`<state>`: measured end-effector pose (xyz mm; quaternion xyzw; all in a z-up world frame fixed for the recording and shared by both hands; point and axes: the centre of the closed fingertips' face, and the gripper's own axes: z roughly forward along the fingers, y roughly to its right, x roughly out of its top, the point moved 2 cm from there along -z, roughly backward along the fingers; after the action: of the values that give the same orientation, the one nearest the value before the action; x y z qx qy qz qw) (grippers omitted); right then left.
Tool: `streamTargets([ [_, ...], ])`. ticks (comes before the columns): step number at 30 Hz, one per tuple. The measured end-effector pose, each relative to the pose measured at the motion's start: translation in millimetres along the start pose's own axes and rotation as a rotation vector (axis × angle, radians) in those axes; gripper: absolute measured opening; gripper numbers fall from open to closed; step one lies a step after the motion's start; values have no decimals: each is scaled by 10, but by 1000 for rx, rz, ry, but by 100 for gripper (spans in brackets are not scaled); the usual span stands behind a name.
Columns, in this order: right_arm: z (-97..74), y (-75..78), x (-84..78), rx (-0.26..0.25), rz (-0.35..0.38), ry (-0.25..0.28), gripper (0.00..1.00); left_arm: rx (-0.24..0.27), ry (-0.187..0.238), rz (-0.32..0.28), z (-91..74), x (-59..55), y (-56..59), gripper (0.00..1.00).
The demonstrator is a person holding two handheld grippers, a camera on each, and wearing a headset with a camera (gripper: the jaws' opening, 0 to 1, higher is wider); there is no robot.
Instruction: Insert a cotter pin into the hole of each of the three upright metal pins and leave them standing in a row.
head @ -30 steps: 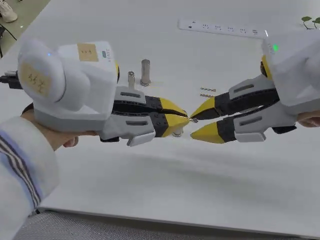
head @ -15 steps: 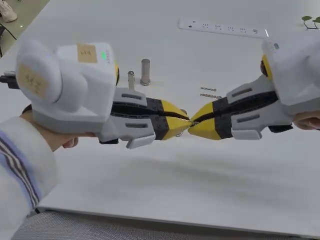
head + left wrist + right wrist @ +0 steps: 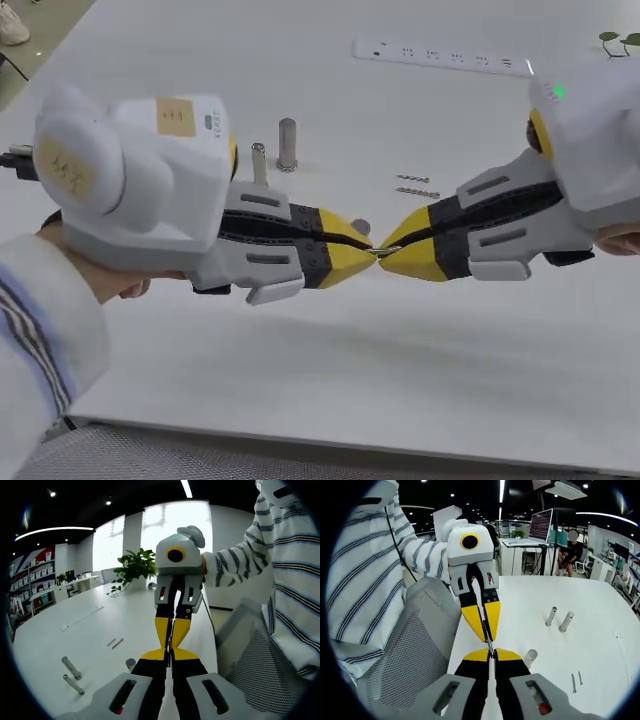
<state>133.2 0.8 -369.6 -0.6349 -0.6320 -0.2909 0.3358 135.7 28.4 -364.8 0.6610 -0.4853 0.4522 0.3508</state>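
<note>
My left gripper (image 3: 370, 252) and right gripper (image 3: 386, 251) meet tip to tip above the white table, both shut on one thin cotter pin (image 3: 378, 251). In the right gripper view the cotter pin (image 3: 488, 637) runs as a thin line from the left gripper's yellow tips into my right gripper (image 3: 491, 654). Just behind the tips stands a short metal pin (image 3: 361, 228). Two more upright metal pins, a thick one (image 3: 287, 145) and a thinner one (image 3: 259, 162), stand further back on the left. Beside my left gripper (image 3: 170, 653) in its own view are the same two pins (image 3: 71, 667).
Two loose cotter pins (image 3: 415, 186) lie on the table behind the right gripper. A white power strip (image 3: 440, 56) lies along the far edge, with a plant (image 3: 620, 40) at the far right. A mesh office chair (image 3: 415, 645) stands at the table's near side.
The right gripper was open one second ago and has shut on the free end of the cotter pin held by the left gripper. Both grippers have since shifted slightly.
</note>
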Motion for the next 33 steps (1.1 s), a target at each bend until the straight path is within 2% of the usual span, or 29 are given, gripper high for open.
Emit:
streamTargets([
  [4,-2,-25,-5,-3,1,-4,0,-11,-6,-12,3,-4,18,0],
  [13,-34,-7,-48,-45,10,0,0,16,-31,-35,-6,-51,-53,2],
  [18,-109,114,-147,-106,32,-8,0,41,-51,-34,2,-85,-138,11],
  [20,-135,155,-190,-129,38,-13,0,51,-58,-36,9,-96,-178,11],
  [21,-154,199,-221,-159,31,-23,0,55,-62,-36,13,-98,-200,11],
  [25,-174,265,-322,-196,17,-56,0,66,-77,-34,42,-111,-273,13],
  [31,-178,342,-462,-227,36,-81,0,88,-114,-14,113,-150,-402,15],
  [33,-154,382,-548,-227,41,-90,0,95,-117,-31,141,-162,-452,15],
])
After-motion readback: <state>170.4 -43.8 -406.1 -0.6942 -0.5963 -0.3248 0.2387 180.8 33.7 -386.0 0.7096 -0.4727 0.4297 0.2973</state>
